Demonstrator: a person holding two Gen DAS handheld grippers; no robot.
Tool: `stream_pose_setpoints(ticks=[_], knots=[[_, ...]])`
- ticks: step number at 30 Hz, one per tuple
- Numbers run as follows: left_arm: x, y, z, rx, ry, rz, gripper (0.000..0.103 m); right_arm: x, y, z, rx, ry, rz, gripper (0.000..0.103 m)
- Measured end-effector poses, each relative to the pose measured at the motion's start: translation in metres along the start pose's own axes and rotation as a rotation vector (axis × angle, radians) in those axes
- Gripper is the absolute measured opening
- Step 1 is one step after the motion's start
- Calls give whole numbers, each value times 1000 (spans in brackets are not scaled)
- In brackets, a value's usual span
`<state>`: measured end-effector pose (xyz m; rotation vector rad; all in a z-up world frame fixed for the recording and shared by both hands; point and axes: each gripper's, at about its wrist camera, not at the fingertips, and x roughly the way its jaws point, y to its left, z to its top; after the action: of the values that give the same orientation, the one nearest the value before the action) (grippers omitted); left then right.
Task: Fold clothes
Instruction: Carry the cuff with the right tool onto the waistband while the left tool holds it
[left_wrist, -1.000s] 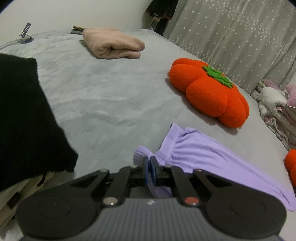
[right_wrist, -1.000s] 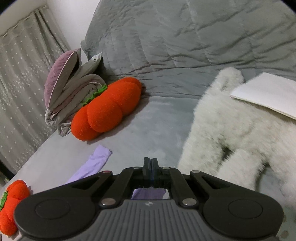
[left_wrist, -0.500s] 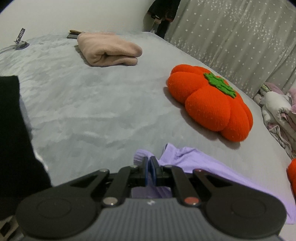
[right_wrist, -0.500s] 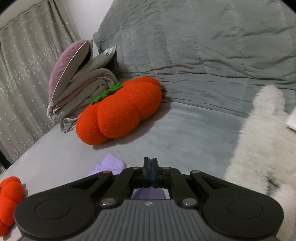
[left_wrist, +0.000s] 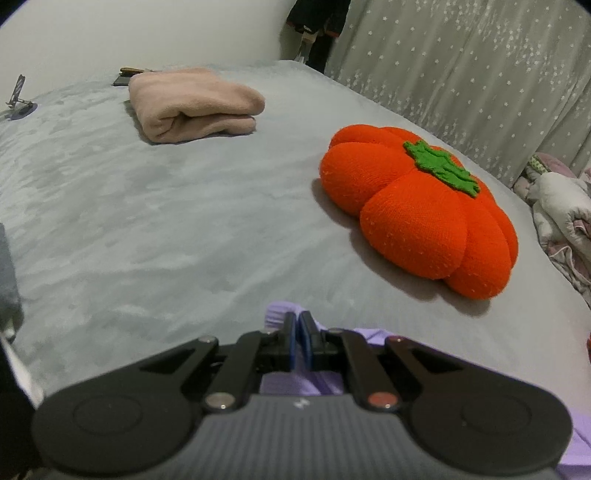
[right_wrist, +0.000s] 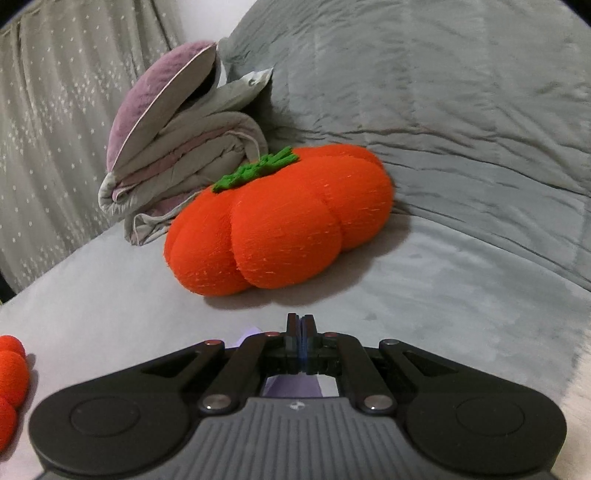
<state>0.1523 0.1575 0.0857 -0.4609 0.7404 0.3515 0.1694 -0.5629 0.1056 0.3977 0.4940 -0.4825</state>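
Note:
A lilac garment (left_wrist: 275, 315) lies on the grey bed (left_wrist: 184, 229). One edge of it bunches up between the pads of my left gripper (left_wrist: 297, 325), which is shut on it; the rest trails under the gripper body and off to the lower right. In the right wrist view my right gripper (right_wrist: 301, 325) is also shut. Lilac fabric (right_wrist: 291, 387) shows just beneath its closed jaws and seems pinched there. Most of the garment is hidden under both grippers.
An orange pumpkin cushion (left_wrist: 417, 210) sits ahead on the right, a folded pink garment (left_wrist: 192, 103) farther back. Ahead in the right wrist view are another pumpkin cushion (right_wrist: 280, 221), a folded quilt (right_wrist: 177, 147), a rumpled grey duvet (right_wrist: 443, 92) and white fluffy fabric (right_wrist: 580, 387).
Both grippers have carried the lilac garment across the bed. The black cloth has slid out of the left view and the white fluffy fabric nearly out of the right. The cushions look nearer.

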Motion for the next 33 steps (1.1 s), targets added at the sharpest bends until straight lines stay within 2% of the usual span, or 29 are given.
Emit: stream_pose_setpoints(ticks=[9, 15, 18, 23, 25, 27, 30, 33], knots=[[33, -19, 15, 29, 9, 23, 4, 54, 22, 10, -43, 34, -24, 4], [58, -28, 16, 67, 32, 54, 4, 84, 38, 10, -114, 55, -85, 3], [67, -31, 13, 78, 34, 53, 4, 93, 42, 7, -140, 63, -83, 4], [77, -32, 10, 108, 44, 55, 4, 98, 42, -4, -284, 135, 89, 4], [80, -31, 9, 109, 48, 53, 4, 97, 41, -8, -355, 160, 141, 10], [80, -32, 9, 112, 46, 52, 4, 96, 39, -12, -425, 184, 194, 27], [80, -32, 8, 117, 43, 52, 4, 87, 35, -17, -524, 191, 261, 29], [80, -33, 7, 123, 40, 51, 4, 76, 43, -36, -786, 139, 246, 29]])
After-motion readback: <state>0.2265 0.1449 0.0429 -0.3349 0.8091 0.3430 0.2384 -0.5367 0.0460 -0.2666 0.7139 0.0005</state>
